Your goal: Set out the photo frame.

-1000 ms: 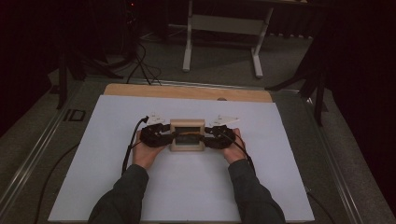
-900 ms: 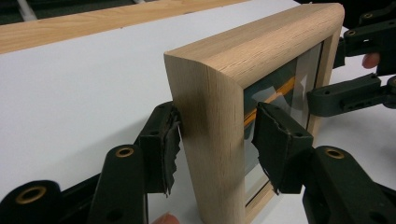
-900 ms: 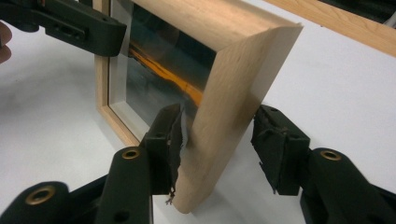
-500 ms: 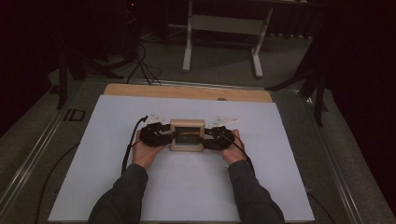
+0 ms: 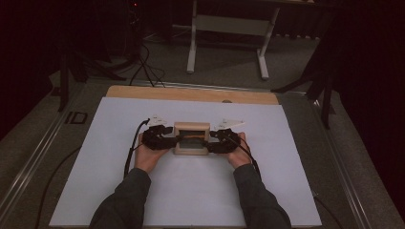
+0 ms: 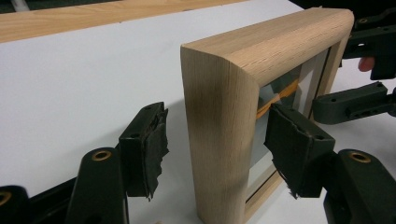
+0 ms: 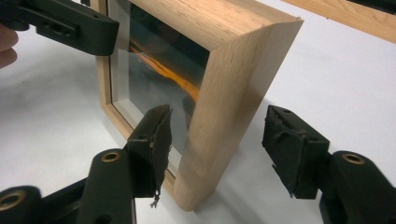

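Two tongs, one frame. Item: wooden frame, light oak, glazed front with an orange streak behind the glass; stands upright on its lower edge on the white tabletop, about mid-width, nearer the far half.

Left tongs: spread, jaws straddling the frame's left upright, one pad on the outer side, one on the glass side; a gap shows at each pad, no contact that I can see.

Right tongs: spread likewise, jaws either side of the right upright, both pads standing clear of the wood.

Hands: left hand and right hand hold the tools level, facing inward toward each other.

Step in hand, by my judgement: both tools positioned for a two-sided grasp; grip not yet made.

Next move calls for: closing both pairs evenly on the uprights, pads flat to the wood and off the glass, with matched pressure so the frame does not tip or twist before any lift.
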`<state>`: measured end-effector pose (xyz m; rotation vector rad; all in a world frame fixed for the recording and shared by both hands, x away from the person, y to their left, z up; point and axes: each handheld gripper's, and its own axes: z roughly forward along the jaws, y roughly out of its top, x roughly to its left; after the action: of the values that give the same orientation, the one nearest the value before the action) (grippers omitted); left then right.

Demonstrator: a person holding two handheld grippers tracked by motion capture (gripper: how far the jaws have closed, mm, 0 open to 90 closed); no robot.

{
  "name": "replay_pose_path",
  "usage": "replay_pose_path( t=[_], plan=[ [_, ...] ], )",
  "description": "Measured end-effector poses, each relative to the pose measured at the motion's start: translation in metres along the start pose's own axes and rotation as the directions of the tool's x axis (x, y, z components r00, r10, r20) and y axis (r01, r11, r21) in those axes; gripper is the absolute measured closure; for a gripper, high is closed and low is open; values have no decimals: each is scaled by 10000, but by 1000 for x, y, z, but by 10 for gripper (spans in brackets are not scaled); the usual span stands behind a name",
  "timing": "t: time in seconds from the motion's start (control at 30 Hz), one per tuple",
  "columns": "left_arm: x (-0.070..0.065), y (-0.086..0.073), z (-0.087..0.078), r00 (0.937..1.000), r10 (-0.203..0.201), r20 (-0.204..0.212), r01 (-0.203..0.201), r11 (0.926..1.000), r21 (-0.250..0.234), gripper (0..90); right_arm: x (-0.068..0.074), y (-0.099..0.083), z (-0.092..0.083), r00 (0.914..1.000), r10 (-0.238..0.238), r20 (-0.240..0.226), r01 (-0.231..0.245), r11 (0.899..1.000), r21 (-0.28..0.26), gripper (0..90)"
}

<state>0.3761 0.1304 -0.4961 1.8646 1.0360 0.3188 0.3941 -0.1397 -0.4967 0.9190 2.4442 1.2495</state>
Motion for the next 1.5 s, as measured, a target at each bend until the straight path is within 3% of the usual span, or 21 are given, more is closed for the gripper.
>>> replay_pose_path(
  t=[0.47, 1.03, 1.5],
  plan=[
    [1, -3, -19, 10000, 70, -19, -70, 9999, -114, 369, 0, 2, -11, 10000, -38, -20, 38, 10000, -68, 393],
    [4, -9, -61, 9991, 229, -366, -230, 9997, -2, 372, 0, 2, -45, 9995, -308, -2, 308, 9987, -413, 376],
    [12, -30, -95, 9975, 403, -574, -394, 9991, 158, 372, -5, -17, -72, 9989, -401, 235, 416, 9970, -659, 374]
  ],
)
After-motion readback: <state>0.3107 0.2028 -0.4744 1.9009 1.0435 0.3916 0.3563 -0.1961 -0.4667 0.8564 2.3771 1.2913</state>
